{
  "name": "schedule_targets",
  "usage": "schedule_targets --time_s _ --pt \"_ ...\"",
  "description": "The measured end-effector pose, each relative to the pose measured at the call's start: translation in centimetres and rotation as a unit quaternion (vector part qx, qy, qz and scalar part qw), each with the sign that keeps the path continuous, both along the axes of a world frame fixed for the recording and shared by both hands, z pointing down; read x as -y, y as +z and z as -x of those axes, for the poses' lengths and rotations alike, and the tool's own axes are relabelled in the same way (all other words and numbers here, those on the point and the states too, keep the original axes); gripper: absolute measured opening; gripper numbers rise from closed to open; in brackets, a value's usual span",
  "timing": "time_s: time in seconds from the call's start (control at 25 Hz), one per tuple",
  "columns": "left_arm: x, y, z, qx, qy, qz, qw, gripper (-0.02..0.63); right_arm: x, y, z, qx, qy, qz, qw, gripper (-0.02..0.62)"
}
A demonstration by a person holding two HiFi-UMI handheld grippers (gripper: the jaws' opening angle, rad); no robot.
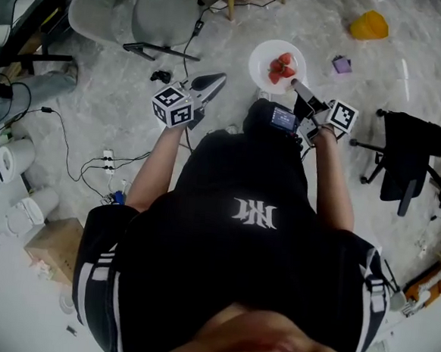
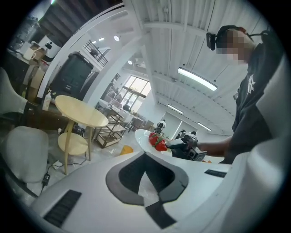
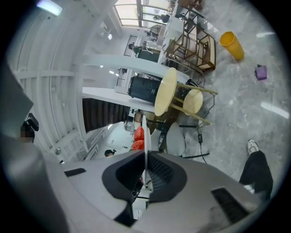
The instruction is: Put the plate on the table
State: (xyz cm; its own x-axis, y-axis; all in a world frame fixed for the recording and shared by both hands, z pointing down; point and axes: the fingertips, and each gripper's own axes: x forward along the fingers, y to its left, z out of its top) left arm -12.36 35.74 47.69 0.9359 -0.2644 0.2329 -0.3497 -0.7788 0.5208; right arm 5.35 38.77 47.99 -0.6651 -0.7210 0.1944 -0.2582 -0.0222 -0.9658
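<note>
R tongs (image 1: 295, 83) clamped on plate (image 1: 261, 59) rim (strawberries (image 1: 281, 68) on it); L tongs (image 1: 217, 79) closed, empty.

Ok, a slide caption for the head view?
Right gripper holds a white plate of strawberries by its rim; left gripper shut, empty.

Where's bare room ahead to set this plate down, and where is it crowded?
The round tabletop looks entirely bare, as does its lower shelf. The floor between the plate and table is mostly bare. Crowded: left of the table in the head view, a grey chair and a cable.
</note>
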Motion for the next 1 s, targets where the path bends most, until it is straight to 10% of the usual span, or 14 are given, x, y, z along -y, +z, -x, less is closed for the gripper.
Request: schedule_targets --time_s 1.0 --pt "24.2 -1.7 -10.9 0.037 -0.072 -0.013 0.9966 0.009 27.8 -0.8 -11.8 0.035 -0.057 -0.036 0.997 0.015"
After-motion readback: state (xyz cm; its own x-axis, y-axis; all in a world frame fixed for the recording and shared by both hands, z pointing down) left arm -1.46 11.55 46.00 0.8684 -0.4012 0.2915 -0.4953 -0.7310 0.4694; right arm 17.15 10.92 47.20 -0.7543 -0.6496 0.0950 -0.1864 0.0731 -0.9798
